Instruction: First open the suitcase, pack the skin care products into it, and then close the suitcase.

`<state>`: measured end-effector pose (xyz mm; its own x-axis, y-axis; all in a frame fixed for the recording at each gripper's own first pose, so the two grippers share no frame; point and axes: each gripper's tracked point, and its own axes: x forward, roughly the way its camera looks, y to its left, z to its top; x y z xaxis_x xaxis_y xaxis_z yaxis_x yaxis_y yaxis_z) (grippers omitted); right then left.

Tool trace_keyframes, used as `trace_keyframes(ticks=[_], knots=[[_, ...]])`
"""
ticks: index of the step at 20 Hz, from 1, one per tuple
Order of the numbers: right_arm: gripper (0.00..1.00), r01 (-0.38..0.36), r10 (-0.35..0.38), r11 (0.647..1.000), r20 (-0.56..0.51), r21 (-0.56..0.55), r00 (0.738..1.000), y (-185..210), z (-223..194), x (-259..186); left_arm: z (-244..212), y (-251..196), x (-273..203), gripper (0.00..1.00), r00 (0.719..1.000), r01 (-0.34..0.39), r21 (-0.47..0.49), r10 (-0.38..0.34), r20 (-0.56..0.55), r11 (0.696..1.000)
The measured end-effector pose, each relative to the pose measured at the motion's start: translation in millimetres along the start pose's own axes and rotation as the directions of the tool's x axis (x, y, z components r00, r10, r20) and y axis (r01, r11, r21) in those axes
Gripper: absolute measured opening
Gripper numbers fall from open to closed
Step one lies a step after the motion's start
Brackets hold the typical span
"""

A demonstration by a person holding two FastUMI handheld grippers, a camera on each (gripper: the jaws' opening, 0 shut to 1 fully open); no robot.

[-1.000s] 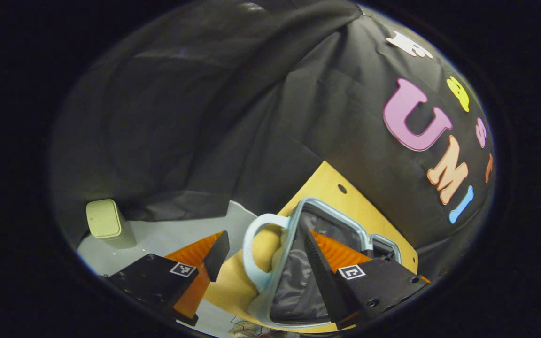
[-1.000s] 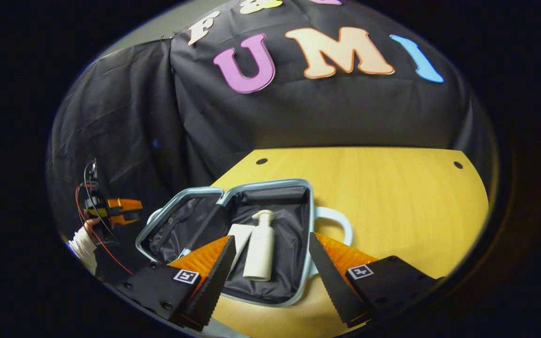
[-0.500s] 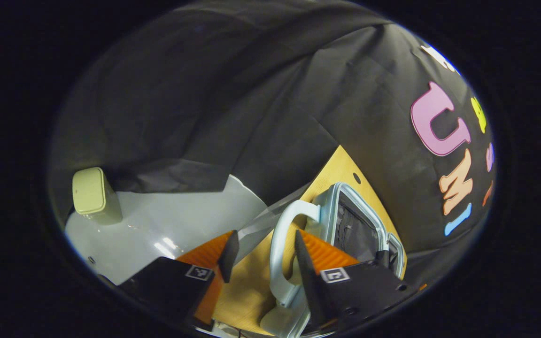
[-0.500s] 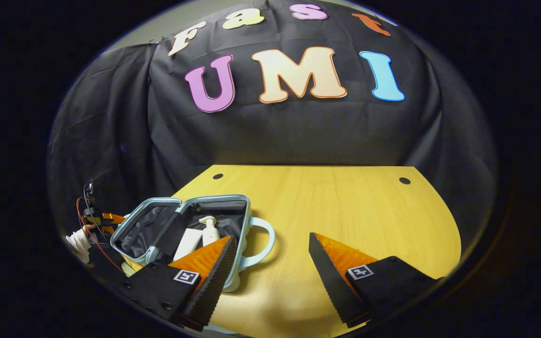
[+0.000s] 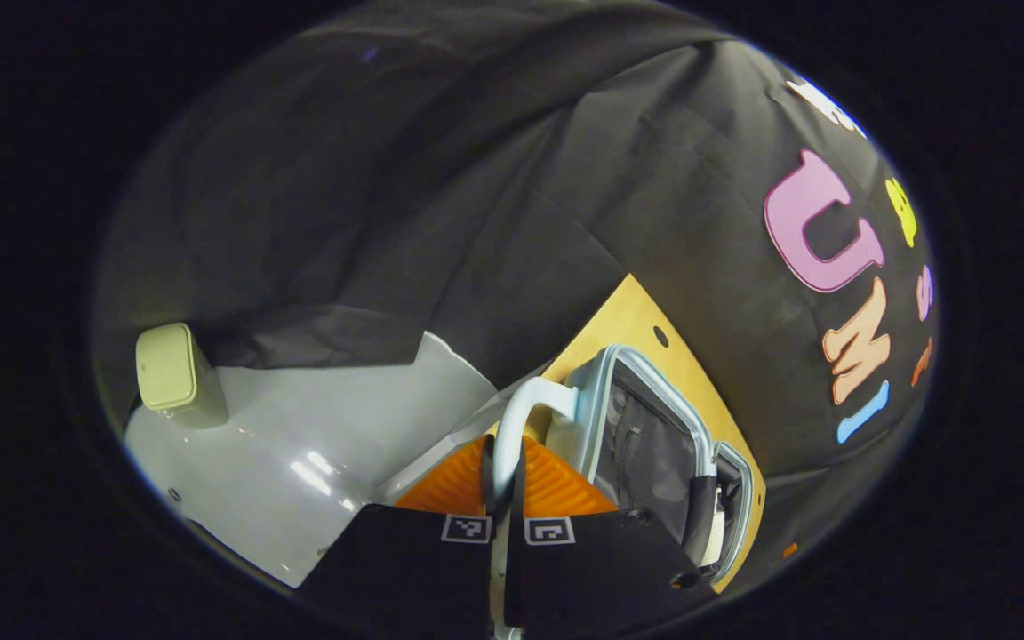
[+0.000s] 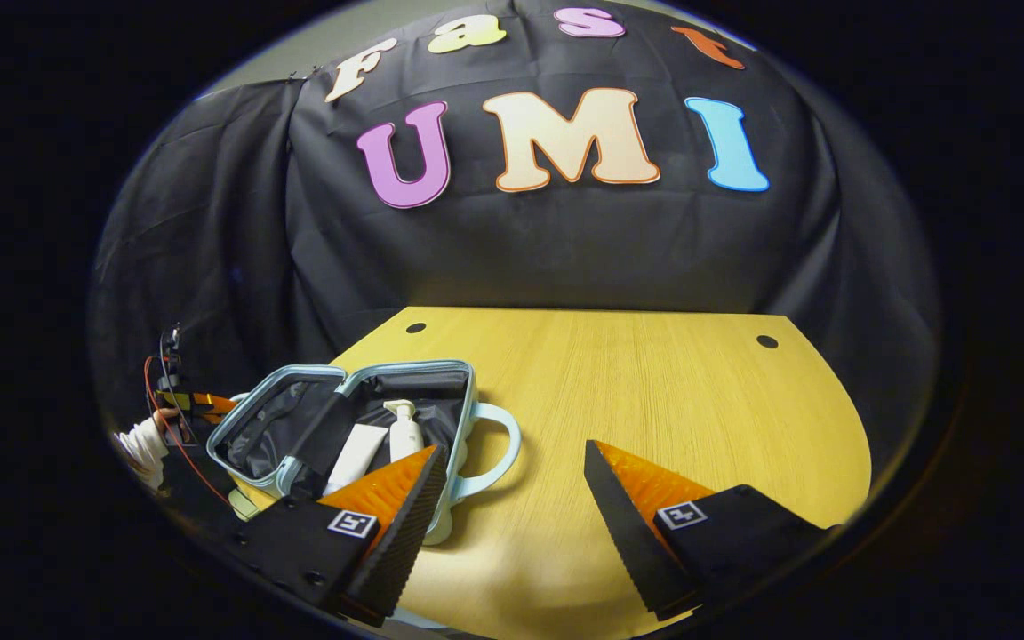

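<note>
left gripper (image 5: 503,462) pinching suitcase handle (image 5: 512,427) (right gripper (image 6: 512,498) agape)

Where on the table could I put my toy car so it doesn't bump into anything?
The widest bare patch of the table lies between the suitcase and the right edge, back to the black cloth wall. It is crowded at the left: the open suitcase holds a pump bottle and a tube, and the left hand-held gripper is clamped on its handle.

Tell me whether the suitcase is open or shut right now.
Open. The suitcase lies with both halves spread on the table, dark lining exposed, a pump bottle and a tube lying inside.
</note>
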<state>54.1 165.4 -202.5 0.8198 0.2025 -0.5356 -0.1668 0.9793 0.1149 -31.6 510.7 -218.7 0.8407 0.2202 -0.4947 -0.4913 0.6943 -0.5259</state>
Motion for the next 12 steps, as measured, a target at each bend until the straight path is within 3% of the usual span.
trace_keyframes(ticks=[1, 2, 4, 6, 12], knots=[[0.94, 0.0, 0.0, 1.0, 0.007, 0.0, 1.0, -1, 4, -1, 8, -10, -9, 0.0, 1.0, 0.006, 0.009, -0.006, 0.015, 1.0], [0.98, -0.001, 0.001, 1.0, 0.016, 0.001, 1.0, -3, 7, -2, 17, -25, -19, 0.0, 0.999, 0.018, 0.019, -0.018, 0.03, 1.0], [0.94, -0.001, 0.001, 1.0, 0.032, 0.008, 0.999, -6, 12, -5, 33, -61, -41, 0.0, 0.997, 0.052, 0.047, -0.055, 0.058, 0.998], [0.98, -0.006, 0.005, 1.0, 0.049, 0.019, 0.999, -10, 18, -8, 44, -100, -61, 0.0, 0.992, 0.077, 0.125, -0.089, 0.093, 0.989], [0.98, -0.018, 0.015, 1.0, 0.109, 0.025, 0.994, -25, 36, -18, 43, -232, -112, 0.0, 0.972, 0.151, 0.327, -0.2, 0.121, 0.933]])
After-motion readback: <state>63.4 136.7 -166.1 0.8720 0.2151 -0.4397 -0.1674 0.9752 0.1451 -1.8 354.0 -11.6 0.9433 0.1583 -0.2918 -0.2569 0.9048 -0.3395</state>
